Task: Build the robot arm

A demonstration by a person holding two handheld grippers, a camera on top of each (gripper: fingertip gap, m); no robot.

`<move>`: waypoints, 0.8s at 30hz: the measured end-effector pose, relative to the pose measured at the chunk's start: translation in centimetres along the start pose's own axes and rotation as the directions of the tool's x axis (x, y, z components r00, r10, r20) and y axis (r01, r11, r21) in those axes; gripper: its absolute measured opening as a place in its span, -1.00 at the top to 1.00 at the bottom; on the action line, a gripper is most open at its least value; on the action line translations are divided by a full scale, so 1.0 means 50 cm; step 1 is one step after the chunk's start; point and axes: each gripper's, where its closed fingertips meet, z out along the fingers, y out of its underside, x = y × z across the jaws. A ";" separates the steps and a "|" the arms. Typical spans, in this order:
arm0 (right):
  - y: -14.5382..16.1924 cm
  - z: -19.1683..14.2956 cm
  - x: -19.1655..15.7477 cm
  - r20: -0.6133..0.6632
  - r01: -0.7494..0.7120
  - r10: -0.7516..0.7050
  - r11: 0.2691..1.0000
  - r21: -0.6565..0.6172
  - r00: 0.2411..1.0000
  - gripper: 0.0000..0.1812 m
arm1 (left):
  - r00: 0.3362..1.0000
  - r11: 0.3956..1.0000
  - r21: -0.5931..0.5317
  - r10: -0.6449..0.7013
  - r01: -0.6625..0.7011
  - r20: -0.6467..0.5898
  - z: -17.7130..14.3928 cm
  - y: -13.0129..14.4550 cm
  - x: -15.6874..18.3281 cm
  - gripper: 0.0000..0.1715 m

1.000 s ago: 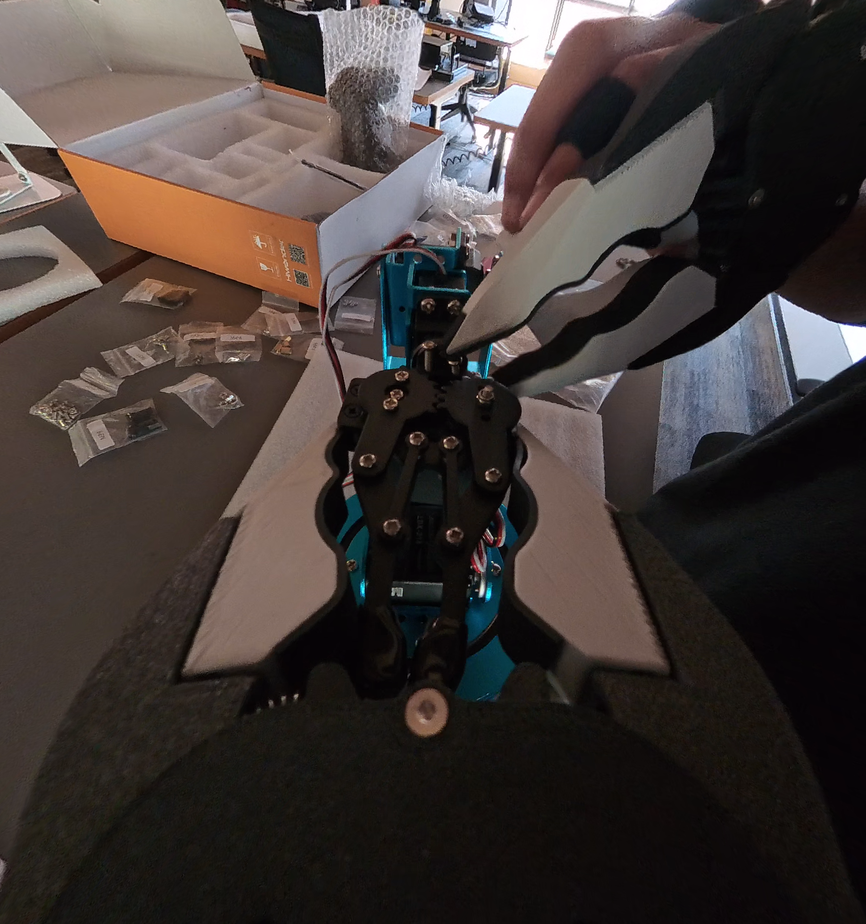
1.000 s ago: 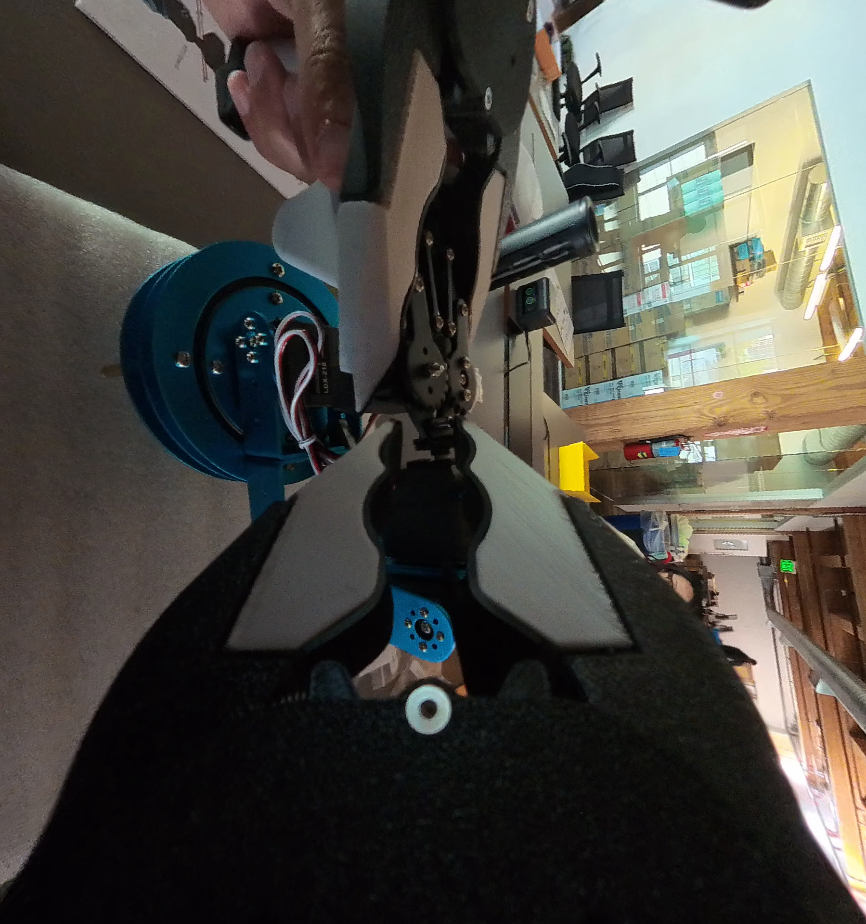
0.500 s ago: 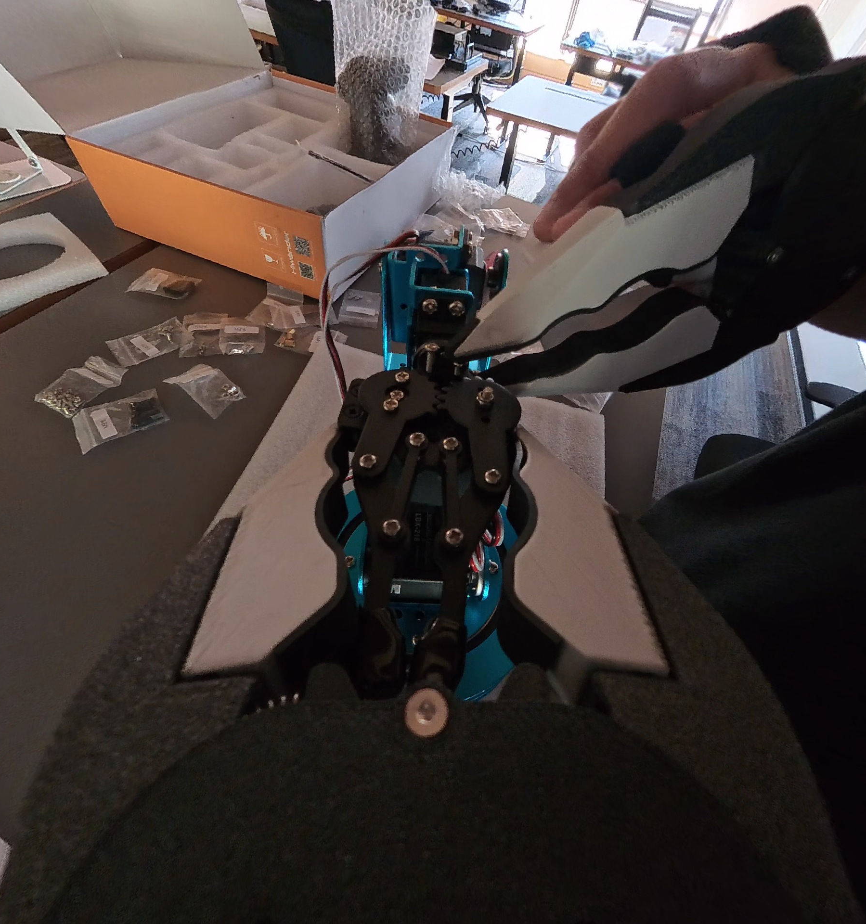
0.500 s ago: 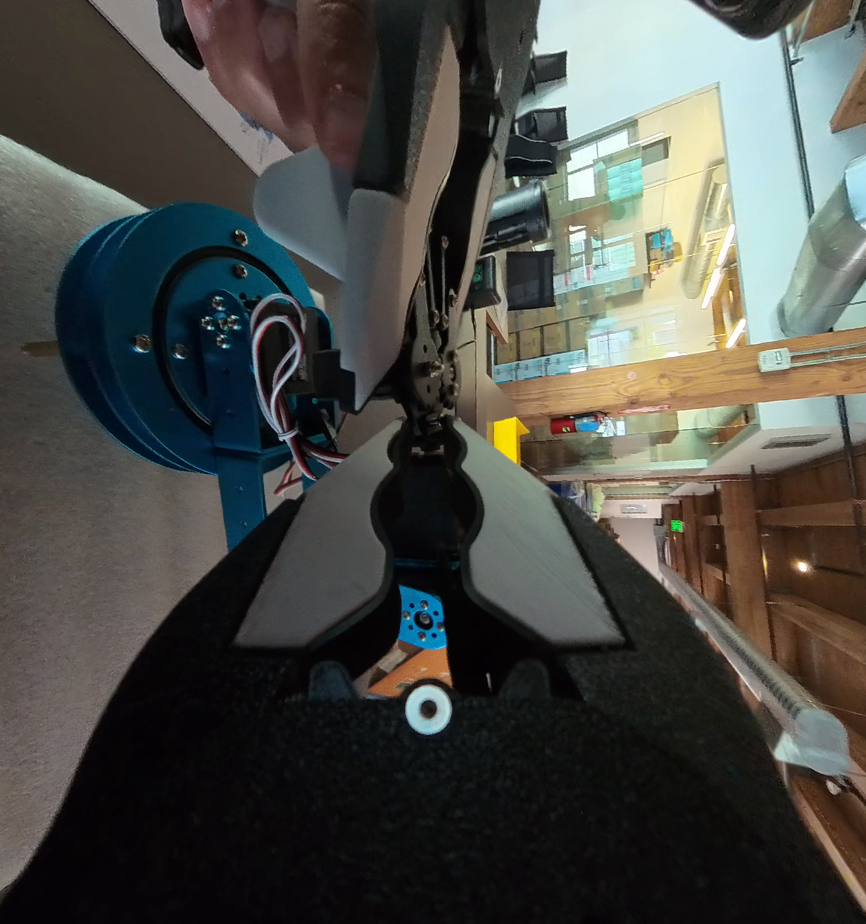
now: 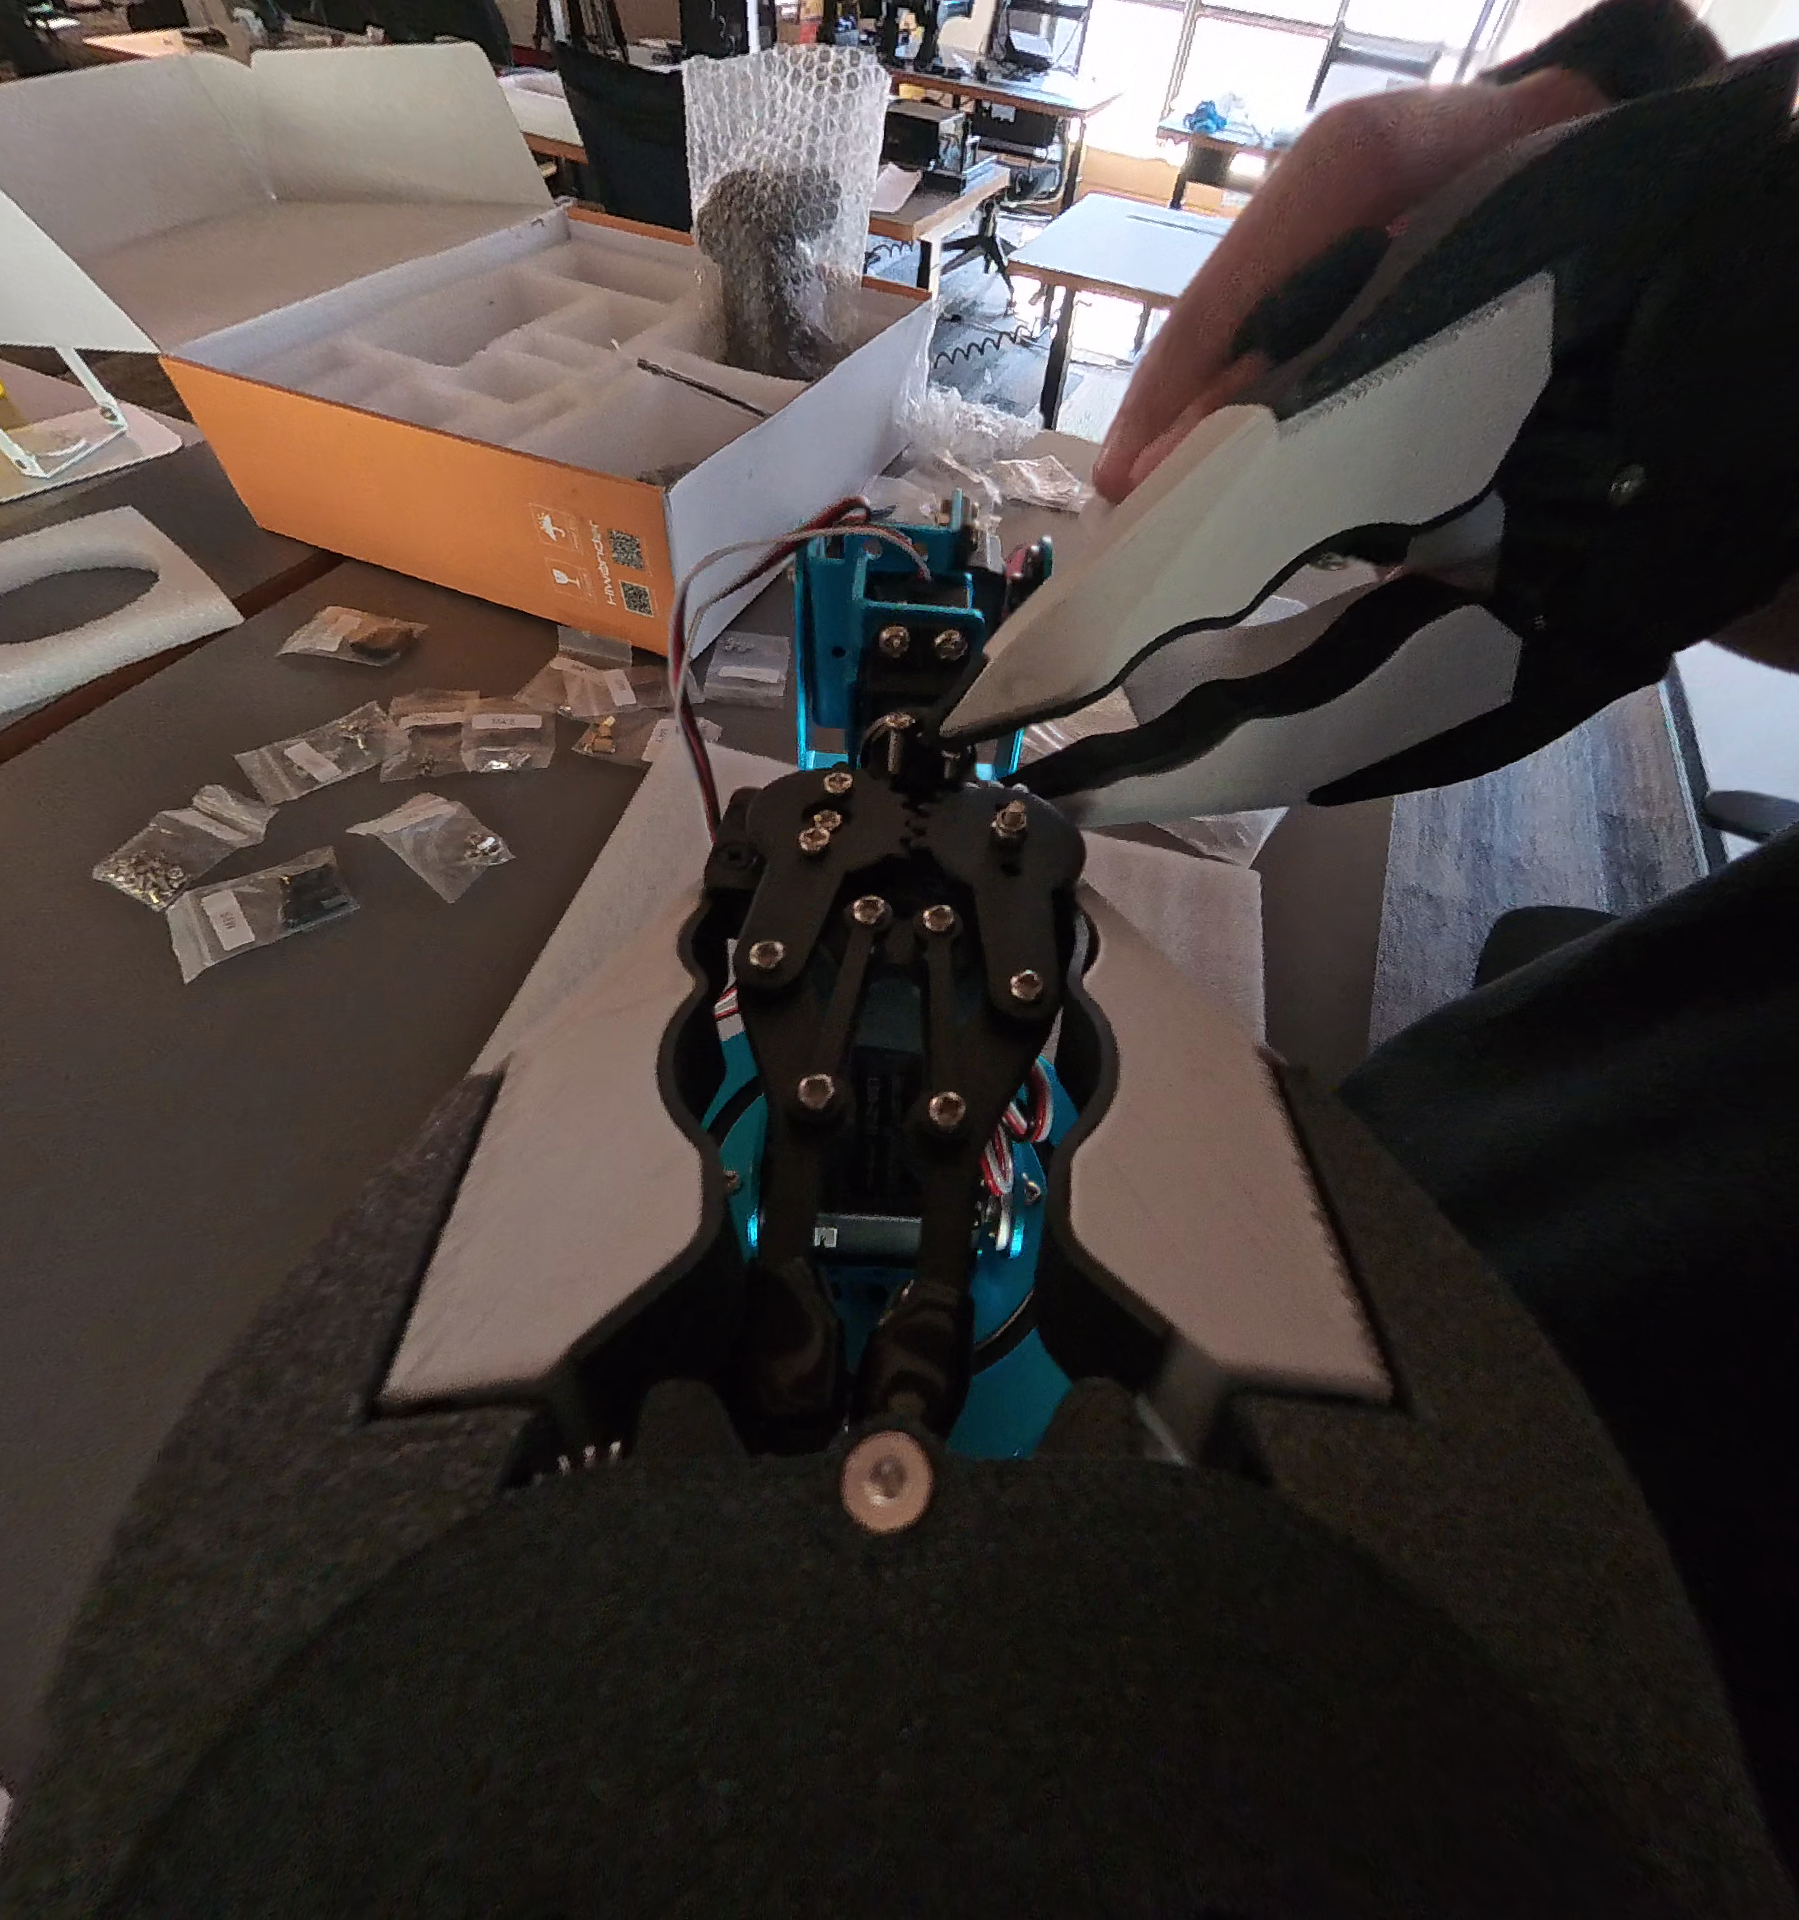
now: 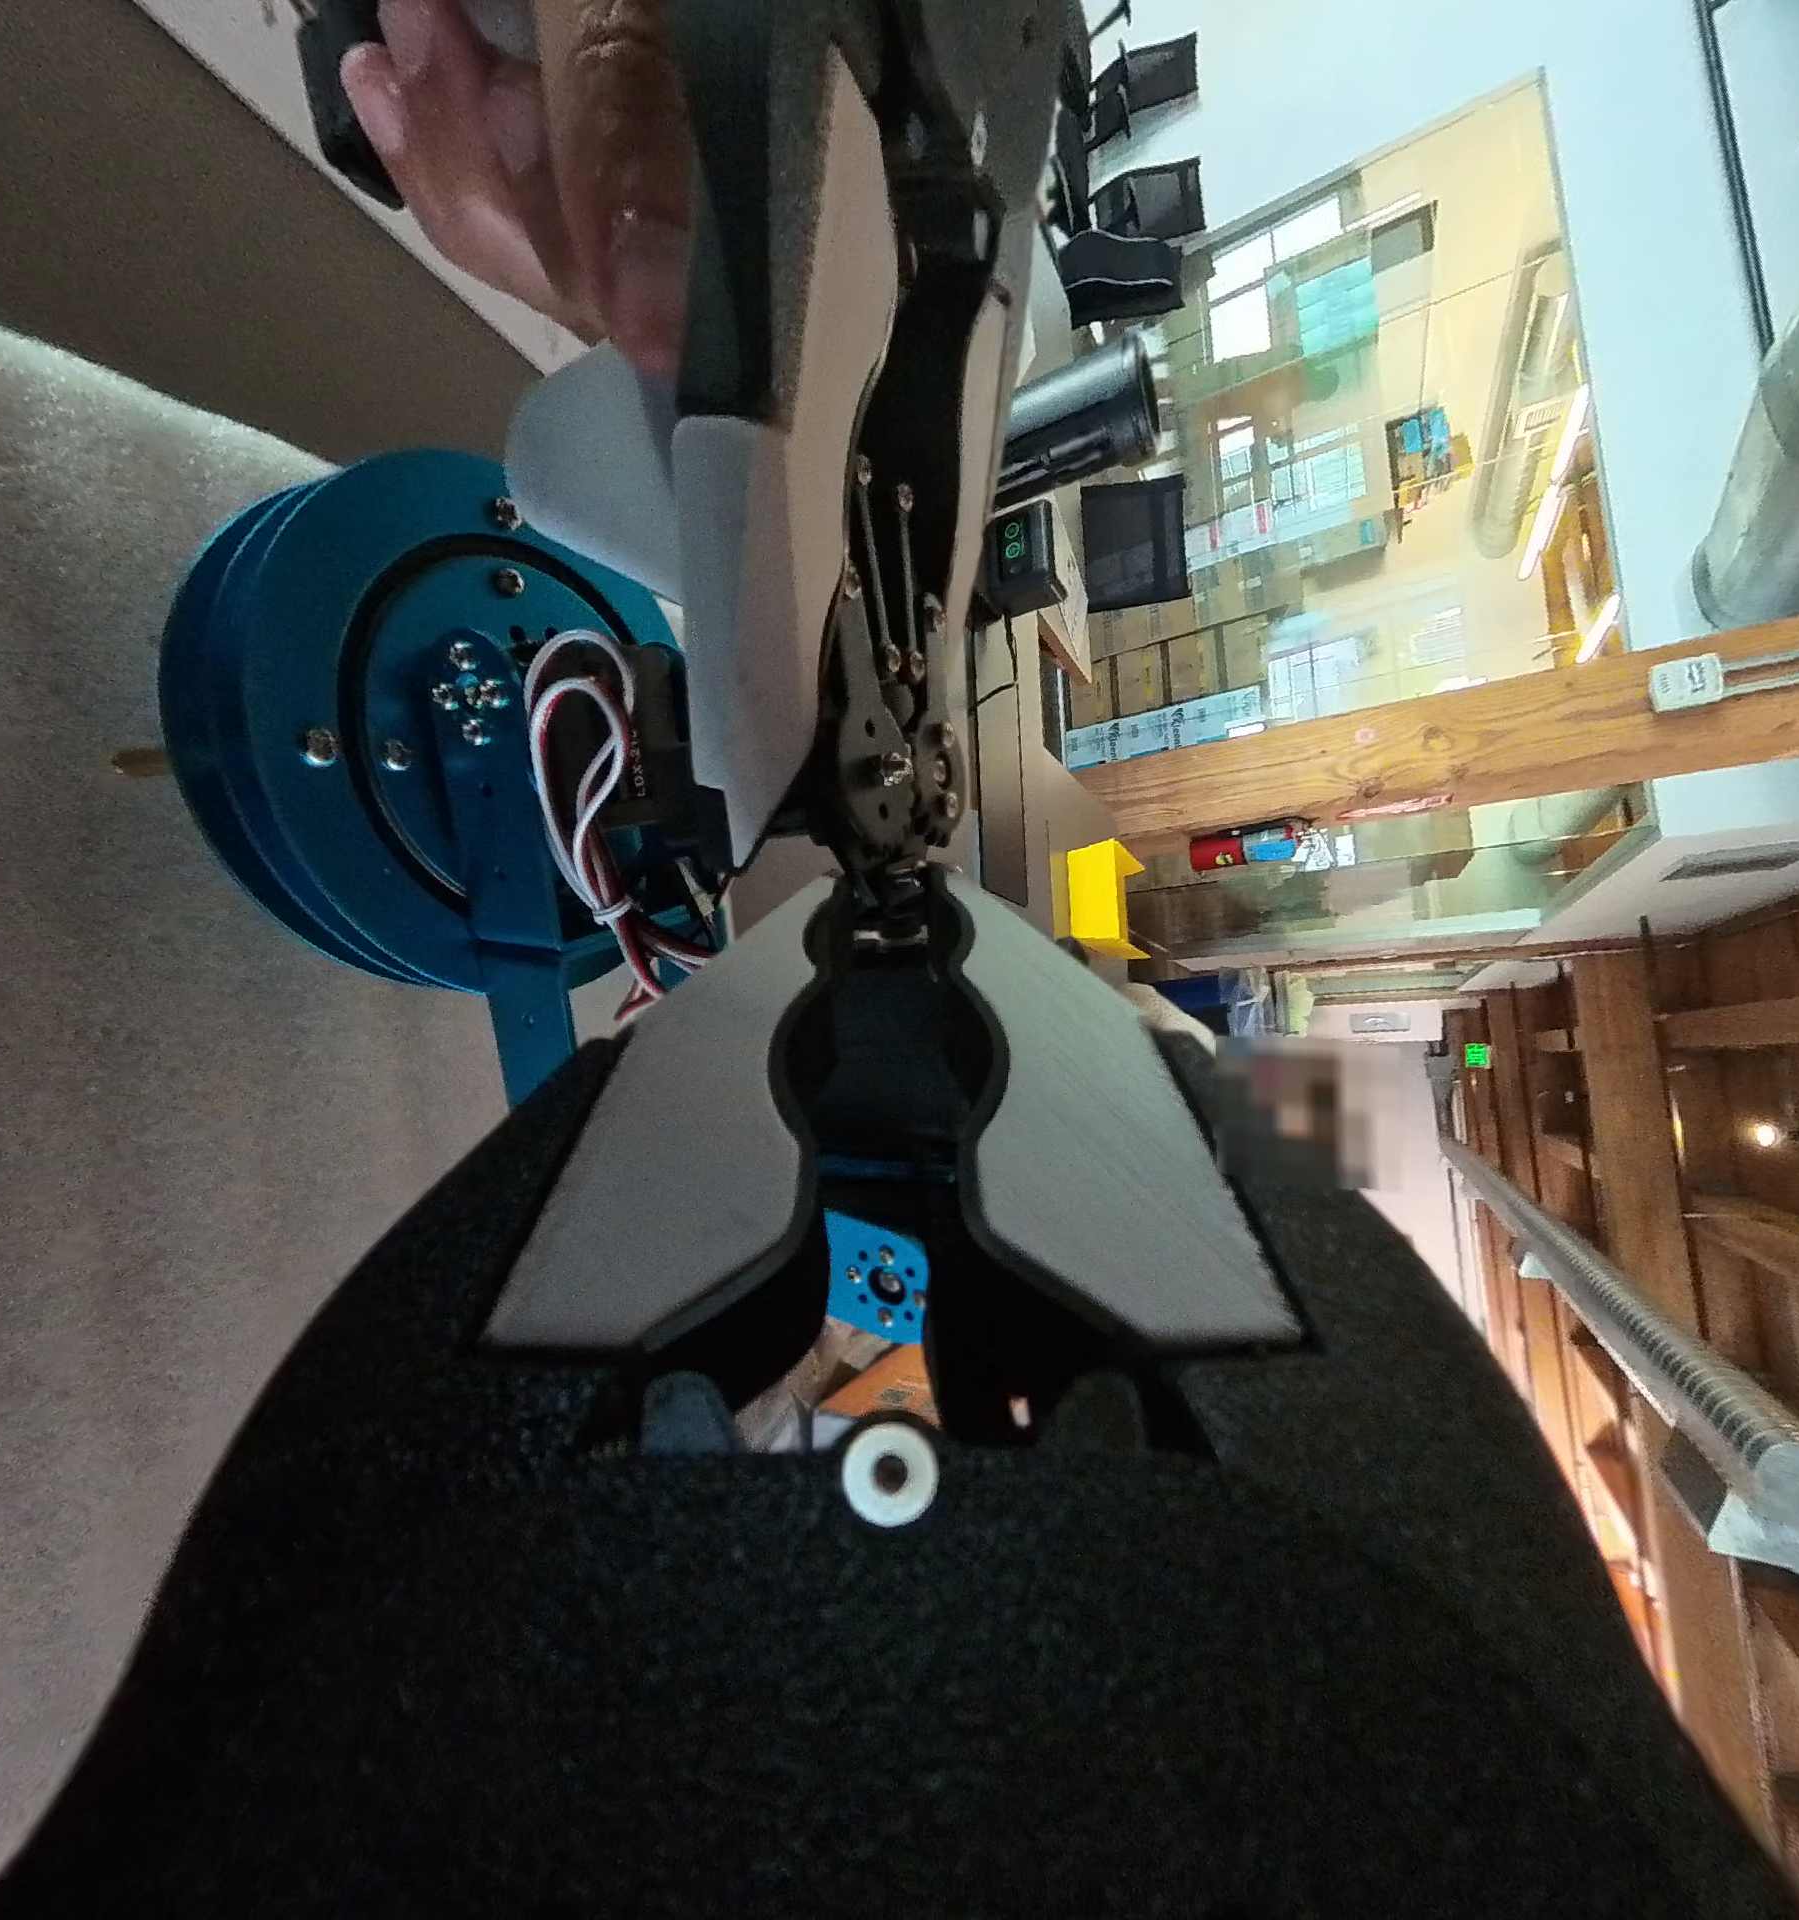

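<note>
The black claw of the blue arm kit on the counter is clamped by the left gripper. The right gripper, fingers nearly closed, pinches its pivot; both should be held steady.

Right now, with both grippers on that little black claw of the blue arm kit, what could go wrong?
1. The left gripper clamps the black claw while the right gripper pinches a small part at its geared end; pulling apart could strain the linkage.
2. The servo wires loop loosely beside the blue round base and could snag or tug.
3. The small parts bags lie loose on the table and could be swept off.
</note>
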 end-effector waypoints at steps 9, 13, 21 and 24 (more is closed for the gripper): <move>0.006 0.009 0.002 0.037 -0.037 0.038 0.999 -0.030 0.999 0.54 | 1.000 0.999 0.013 -0.032 0.032 -0.001 -0.004 0.001 -0.011 0.30; 0.001 0.015 -0.005 0.059 -0.053 0.054 0.998 -0.020 0.997 0.55 | 1.000 1.000 0.012 -0.022 0.022 -0.007 -0.006 0.002 -0.008 0.29; 0.013 -0.003 0.017 0.058 -0.122 0.123 0.992 -0.019 0.991 0.52 | 1.000 0.999 0.029 -0.025 0.025 -0.011 -0.006 0.003 -0.010 0.28; -0.009 -0.023 0.016 0.156 -0.295 0.285 0.954 0.046 0.946 0.45 | 1.000 0.999 0.039 -0.017 0.017 -0.020 -0.009 0.006 -0.009 0.29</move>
